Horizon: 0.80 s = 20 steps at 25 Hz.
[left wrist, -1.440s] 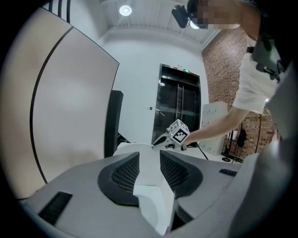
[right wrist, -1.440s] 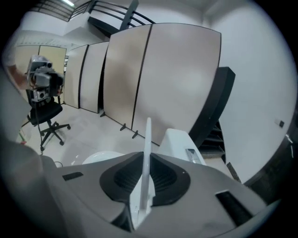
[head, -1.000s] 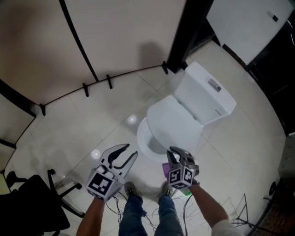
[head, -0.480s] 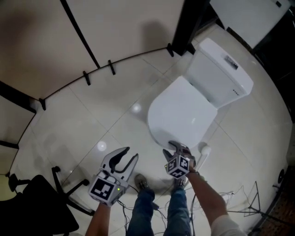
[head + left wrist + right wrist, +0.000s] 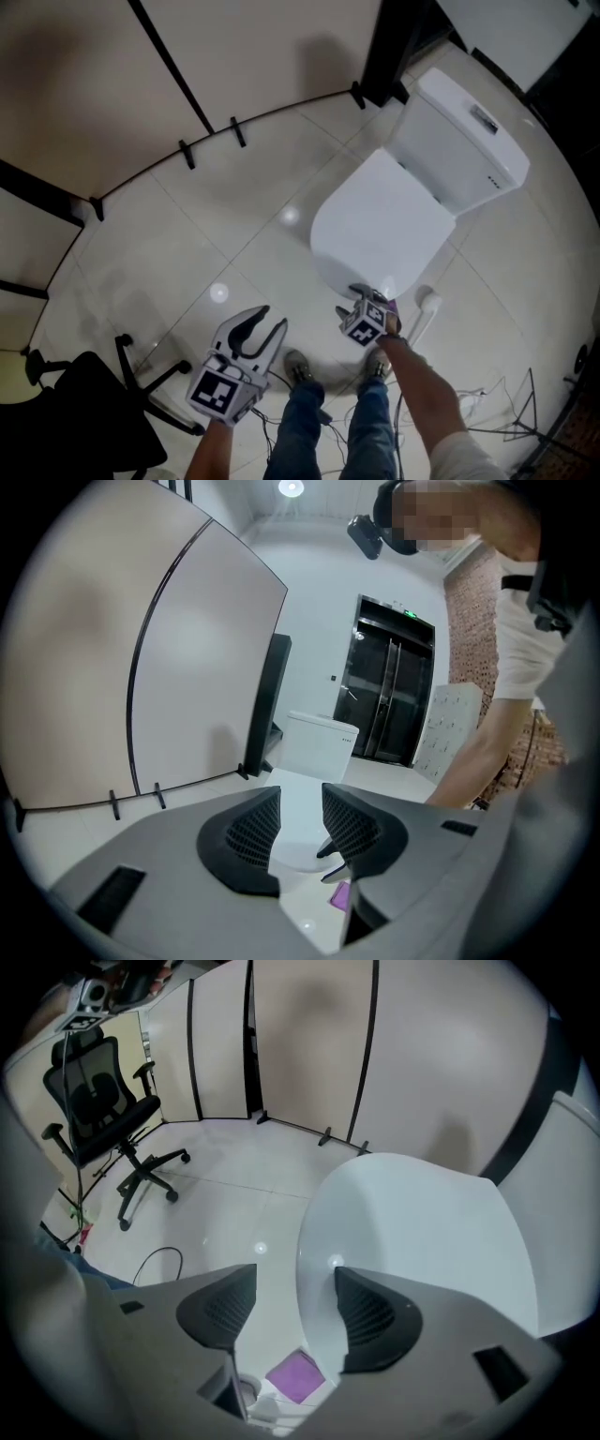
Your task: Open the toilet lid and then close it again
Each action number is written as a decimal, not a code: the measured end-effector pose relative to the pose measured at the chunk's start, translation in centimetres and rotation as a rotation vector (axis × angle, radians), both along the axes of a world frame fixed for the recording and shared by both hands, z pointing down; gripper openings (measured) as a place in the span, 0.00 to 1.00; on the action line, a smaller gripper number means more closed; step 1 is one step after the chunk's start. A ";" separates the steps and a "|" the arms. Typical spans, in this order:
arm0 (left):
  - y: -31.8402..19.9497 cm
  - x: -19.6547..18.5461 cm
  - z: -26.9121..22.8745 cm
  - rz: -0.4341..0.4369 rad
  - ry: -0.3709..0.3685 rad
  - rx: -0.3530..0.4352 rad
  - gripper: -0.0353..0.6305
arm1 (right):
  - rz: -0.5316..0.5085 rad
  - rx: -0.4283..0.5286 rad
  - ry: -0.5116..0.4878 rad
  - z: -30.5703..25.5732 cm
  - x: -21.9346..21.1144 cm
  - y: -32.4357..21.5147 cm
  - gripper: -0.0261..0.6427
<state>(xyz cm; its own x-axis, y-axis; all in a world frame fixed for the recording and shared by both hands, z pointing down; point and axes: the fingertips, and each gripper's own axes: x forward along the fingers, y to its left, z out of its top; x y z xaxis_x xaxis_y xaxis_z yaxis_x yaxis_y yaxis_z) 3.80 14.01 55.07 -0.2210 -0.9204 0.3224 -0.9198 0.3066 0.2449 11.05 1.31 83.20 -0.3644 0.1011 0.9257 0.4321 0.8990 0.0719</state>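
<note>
The pale tiled floor (image 5: 234,244) is filling most of the head view, and a beige partition wall (image 5: 234,56) is curving across from nine o'clock to twelve. The white toilet (image 5: 412,202) is sitting at two o'clock, tank (image 5: 469,141) farthest from me. The toilet lid (image 5: 384,225) is lying down flat, closed, its rounded front pointing toward six o'clock. A black office chair (image 5: 84,422) is standing at eight o'clock, well apart from the toilet.

My right gripper (image 5: 361,295) is pointing steeply down at five o'clock, right at the lid's front rim. Its jaws have just been opening and are standing wide apart. In the right gripper view the lid's front edge (image 5: 314,1232) is showing in the gap, one jaw over the lid, the other over floor, and the pads are not pressing on anything.

My left gripper (image 5: 262,323) is hanging at seven o'clock, beside the toilet, jaws partly apart with nothing between them.

A small purple piece (image 5: 298,1377) is showing just below the right jaws.
</note>
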 end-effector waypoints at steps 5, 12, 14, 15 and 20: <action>-1.2 -0.3 -3.4 -0.018 -0.028 0.011 0.25 | 0.064 -0.098 -0.184 -8.1 -1.4 -0.7 0.44; -5.9 1.9 -15.6 -0.011 -0.059 0.105 0.25 | 0.041 -0.298 -0.532 -33.9 -0.3 -4.1 0.44; -7.6 3.3 -19.7 0.017 -0.075 0.149 0.25 | 0.023 -0.356 -0.638 -40.9 0.8 -4.9 0.44; -8.5 4.1 -21.6 0.036 -0.097 0.169 0.25 | 0.026 -0.384 -0.685 -44.1 1.5 -5.4 0.43; -12.2 8.6 -28.1 0.169 -0.182 0.218 0.25 | 0.015 -0.406 -0.826 -55.2 5.6 -7.4 0.43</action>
<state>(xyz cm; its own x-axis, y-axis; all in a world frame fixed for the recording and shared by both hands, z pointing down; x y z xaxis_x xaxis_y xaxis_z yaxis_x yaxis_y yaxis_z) 12.45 1.80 26.99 -0.0950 -0.9920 0.0834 -0.9879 0.1043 0.1145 16.67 -6.05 28.03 -0.8979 0.3511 0.2657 0.3717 0.9279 0.0301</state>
